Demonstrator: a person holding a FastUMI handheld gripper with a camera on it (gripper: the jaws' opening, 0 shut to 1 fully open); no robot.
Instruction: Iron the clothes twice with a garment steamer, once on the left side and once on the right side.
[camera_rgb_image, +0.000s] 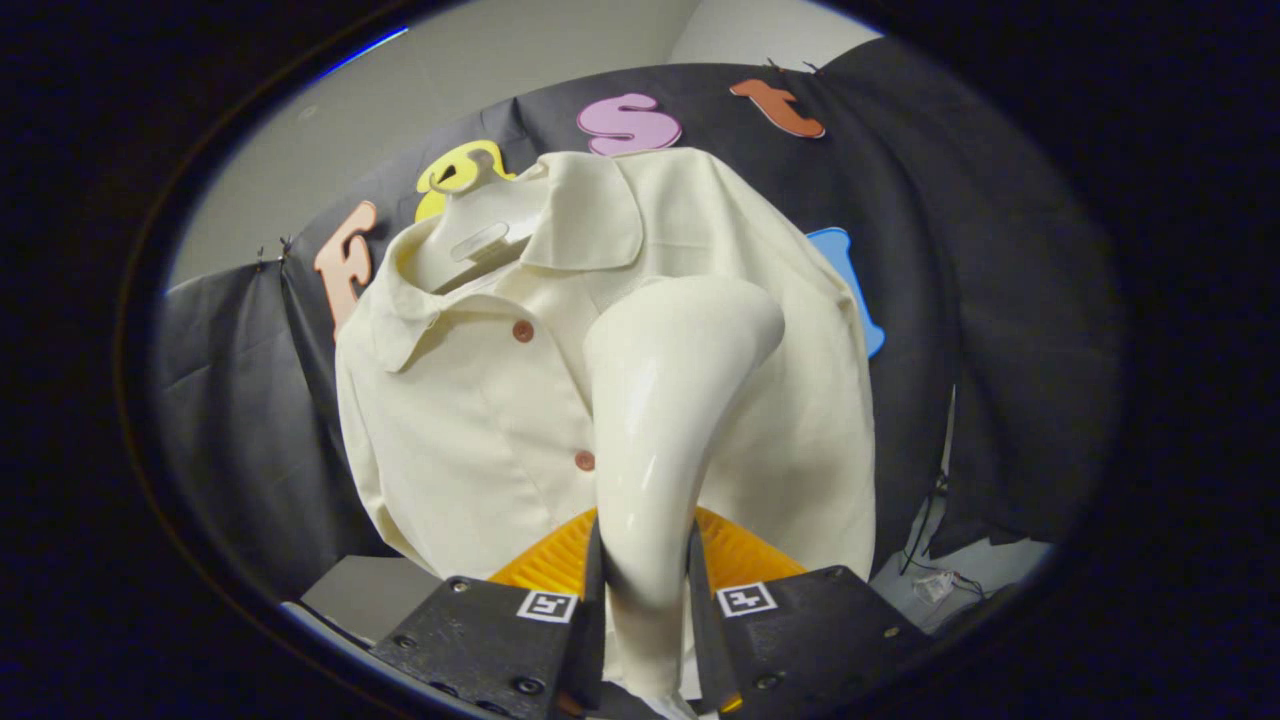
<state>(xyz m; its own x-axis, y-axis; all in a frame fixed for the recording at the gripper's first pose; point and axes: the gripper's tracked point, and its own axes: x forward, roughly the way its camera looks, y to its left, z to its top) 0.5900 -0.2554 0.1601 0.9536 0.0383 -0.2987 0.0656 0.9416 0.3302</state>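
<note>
Glossy cream plastic forms the garment steamer (660, 430), whose handle runs down between the fingers (610, 600) of the gripper (645, 610). Both fingers press on the handle's lower section, one on each side, so the grip is closed on the steamer. The head curves up and away toward the right half of the shirt (600, 400); whether it touches the cloth cannot be told.

The shirt hangs just ahead of the fingers on a pale hanger (478, 240), collar uppermost, with two brown buttons (523, 331) beside the steamer. An orange ribbed part (740, 555) shows just behind the fingers.

Handling assessment:
- Steamer: rigid, smooth and probably slippery. Hold it at the narrow handle, as now, and keep the pressure even so the top-heavy head does not twist.
- Shirt: light and soft. It will likely swing or bunch under pressure, so strokes should be gentle.
</note>
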